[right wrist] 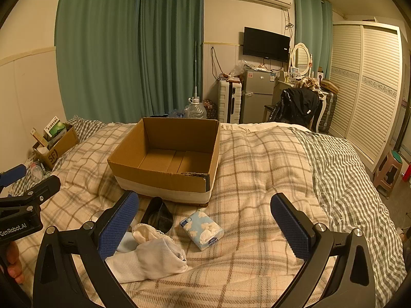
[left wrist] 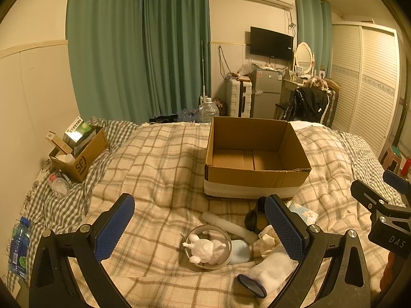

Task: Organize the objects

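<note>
An empty open cardboard box (left wrist: 257,159) (right wrist: 167,159) sits on the plaid bed. In front of it lie small items: a clear round case with a white figurine (left wrist: 206,249), a white cylinder (left wrist: 228,224), a black cup (left wrist: 253,217) (right wrist: 158,215), a pale blue object (left wrist: 240,251), a tissue pack (right wrist: 201,229) (left wrist: 304,211), a white sock (left wrist: 267,272) (right wrist: 151,259) and a cream cloth (right wrist: 146,232). My left gripper (left wrist: 200,228) is open above the figurine case. My right gripper (right wrist: 205,225) is open above the tissue pack.
A smaller box of packets (left wrist: 77,151) (right wrist: 55,143) stands at the bed's left by the wall, with a clear jar (left wrist: 59,184) and a water bottle (left wrist: 19,246) nearby. A stool (right wrist: 388,172) stands right of the bed. Fridge, suitcase and chair stand beyond.
</note>
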Demonstrator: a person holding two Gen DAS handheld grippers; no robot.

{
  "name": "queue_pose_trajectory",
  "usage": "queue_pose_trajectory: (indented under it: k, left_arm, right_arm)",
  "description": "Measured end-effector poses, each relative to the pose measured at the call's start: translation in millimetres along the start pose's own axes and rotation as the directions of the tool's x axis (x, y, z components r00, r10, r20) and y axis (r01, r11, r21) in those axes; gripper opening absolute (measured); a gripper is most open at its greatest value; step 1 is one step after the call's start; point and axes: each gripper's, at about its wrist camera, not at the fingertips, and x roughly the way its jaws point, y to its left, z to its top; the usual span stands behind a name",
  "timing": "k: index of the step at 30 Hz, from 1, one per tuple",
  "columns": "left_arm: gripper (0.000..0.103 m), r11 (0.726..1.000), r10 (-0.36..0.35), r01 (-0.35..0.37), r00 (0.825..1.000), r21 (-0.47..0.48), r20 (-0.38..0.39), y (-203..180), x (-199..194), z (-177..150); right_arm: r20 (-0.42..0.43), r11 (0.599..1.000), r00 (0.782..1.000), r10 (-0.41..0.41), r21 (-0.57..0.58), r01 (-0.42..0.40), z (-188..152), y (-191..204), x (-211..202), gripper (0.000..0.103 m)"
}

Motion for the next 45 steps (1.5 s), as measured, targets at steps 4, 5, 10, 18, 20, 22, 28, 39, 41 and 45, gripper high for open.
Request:
queue_pose_trajectory:
  k: [4, 5, 10, 18, 20, 22, 28, 39, 41, 45]
  left_arm:
    - [0.103, 1.0, 0.002, -0.002, 1.0, 0.002, -0.001, 0, 0, 0]
    - [0.103, 1.0, 0.002, -0.002, 1.0, 0.003, -0.001, 0, 0, 0]
    - [0.103, 1.0, 0.001, -0.001, 1.0, 0.003, -0.002, -1, 0, -1]
    - [0.103, 1.0, -0.002, 0.002, 1.0, 0.002, 0.005, -1, -1, -1]
    - [0.103, 1.0, -0.004, 0.004, 1.0, 0.0, 0.009, 0, -3, 0]
    - [0.103, 1.0, -0.005, 0.005, 1.0, 0.001, 0.011, 1, -4, 0]
    - [0.103, 1.0, 0.002, -0.001, 1.0, 0.012, -0.031, 3, 7, -2]
    - [0.103, 1.0, 0.014, -0.014, 0.972, 0.005, -0.233, 7, 68, -42]
    - [0.103, 1.0, 0.002, -0.002, 0.962, 0.0, -0.273, 6, 78, -48]
    - [0.103, 0.999, -0.033, 0.037, 0.939, 0.005, -0.341, 0, 97, -61]
  right_arm:
    - [-0.001, 1.0, 1.0, -0.003, -0.003, 0.003, -1, 1, 0, 0.103]
    - [-0.001, 1.0, 1.0, -0.003, -0.005, 0.003, -1, 1, -1, 0.103]
    - [-0.001, 1.0, 1.0, -0.002, -0.012, 0.002, -2, 3, -1, 0.103]
    - [0.004, 1.0, 1.0, -0.005, -0.024, 0.005, 0, 5, -2, 0.103]
    - [0.008, 1.0, 1.0, -0.006, -0.028, 0.006, 0, 5, -3, 0.103]
    - [0.009, 0.999, 1.0, -0.007, -0.032, 0.007, 0, 7, -4, 0.103]
    - [-0.011, 0.999, 1.0, -0.001, -0.042, 0.001, 0, 9, 0, 0.103]
    - [-0.142, 0.998, 0.99, 0.018, -0.054, -0.026, -13, 12, 31, 0.103]
    - [-0.163, 0.998, 0.986, 0.023, -0.055, -0.032, -16, 12, 37, 0.103]
    - [-0.196, 0.997, 0.98, 0.031, -0.058, -0.043, -18, 14, 46, 0.103]
